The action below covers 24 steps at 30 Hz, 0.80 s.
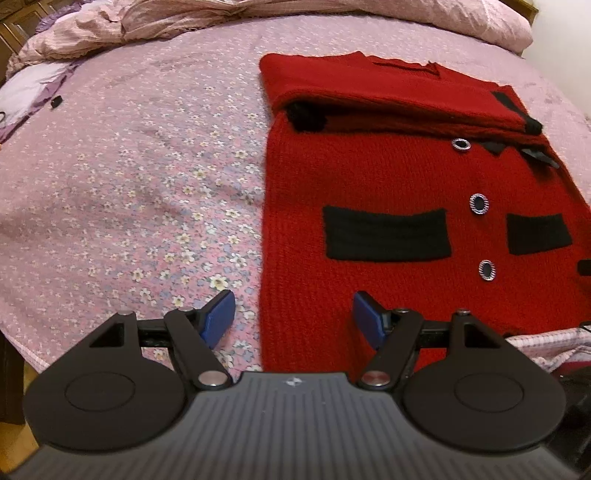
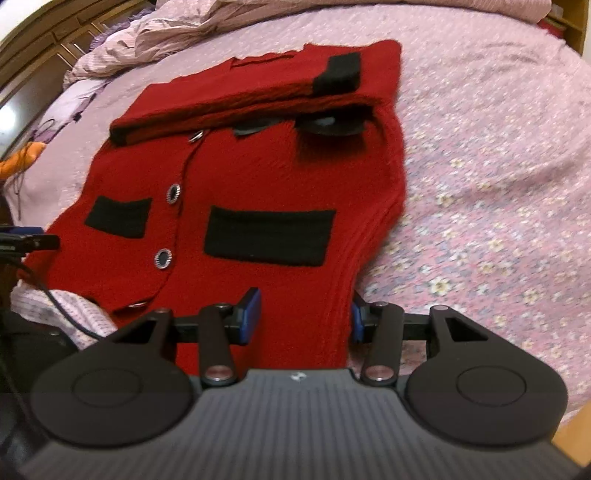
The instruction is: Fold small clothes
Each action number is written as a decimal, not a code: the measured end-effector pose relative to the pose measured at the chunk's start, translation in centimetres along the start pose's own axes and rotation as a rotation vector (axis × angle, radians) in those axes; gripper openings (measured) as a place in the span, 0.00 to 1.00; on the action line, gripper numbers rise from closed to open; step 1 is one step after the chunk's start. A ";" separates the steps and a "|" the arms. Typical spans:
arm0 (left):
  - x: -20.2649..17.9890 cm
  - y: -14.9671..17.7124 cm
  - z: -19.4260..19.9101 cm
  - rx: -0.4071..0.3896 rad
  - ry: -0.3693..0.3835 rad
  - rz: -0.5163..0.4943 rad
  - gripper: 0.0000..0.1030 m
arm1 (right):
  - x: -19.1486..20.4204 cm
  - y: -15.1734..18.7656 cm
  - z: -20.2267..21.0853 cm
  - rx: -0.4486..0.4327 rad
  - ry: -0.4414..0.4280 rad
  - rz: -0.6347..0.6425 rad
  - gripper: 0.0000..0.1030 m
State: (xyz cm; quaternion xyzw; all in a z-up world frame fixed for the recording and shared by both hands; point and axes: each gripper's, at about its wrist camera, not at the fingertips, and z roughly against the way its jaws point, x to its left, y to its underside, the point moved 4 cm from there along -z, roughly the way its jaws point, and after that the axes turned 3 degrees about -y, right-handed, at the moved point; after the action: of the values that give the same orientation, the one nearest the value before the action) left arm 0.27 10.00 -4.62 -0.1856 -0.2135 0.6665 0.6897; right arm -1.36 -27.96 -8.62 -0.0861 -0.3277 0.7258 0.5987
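I see a small red knitted cardigan (image 1: 388, 177) lying flat on a bed covered by a pink flowered sheet (image 1: 147, 184). The cardigan is my landmark for everything here. Its sleeves are folded across the chest at the end far from me, black cuffs showing. Two black pocket patches (image 1: 386, 233) sit on its front, one to each side of a row of silver-rimmed buttons (image 1: 478, 203).

My left gripper (image 1: 293, 319) hangs over the cardigan's near hem at its left corner, blue pads spread wide. One pad sits over the sheet just beside the cardigan, the other over the red knit. Nothing is pinched.

My right gripper (image 2: 304, 315) is at the near hem's right corner, its pads at a middling spread with a strip of red knit between them. I cannot tell whether the pads press on the cloth.

Beyond the cardigan's far end, a rumpled pink quilt (image 1: 184, 22) is heaped at the head of the bed.
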 end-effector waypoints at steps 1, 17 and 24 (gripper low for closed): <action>0.0 0.0 0.0 0.002 0.007 0.000 0.72 | 0.0 0.0 -0.1 0.002 -0.005 -0.002 0.48; -1.2 0.4 0.1 0.018 0.146 0.006 0.72 | -0.1 0.4 -0.6 0.002 -0.071 -0.024 0.48; -1.1 0.2 -1.0 0.020 0.166 -0.010 0.72 | -0.1 0.6 -0.8 -0.007 -0.098 -0.025 0.49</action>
State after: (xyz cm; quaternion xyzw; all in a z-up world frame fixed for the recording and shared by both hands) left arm 0.57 8.98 -5.59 -0.2324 -0.1498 0.6475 0.7101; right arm -1.36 -27.79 -9.61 -0.0486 -0.3603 0.7204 0.5907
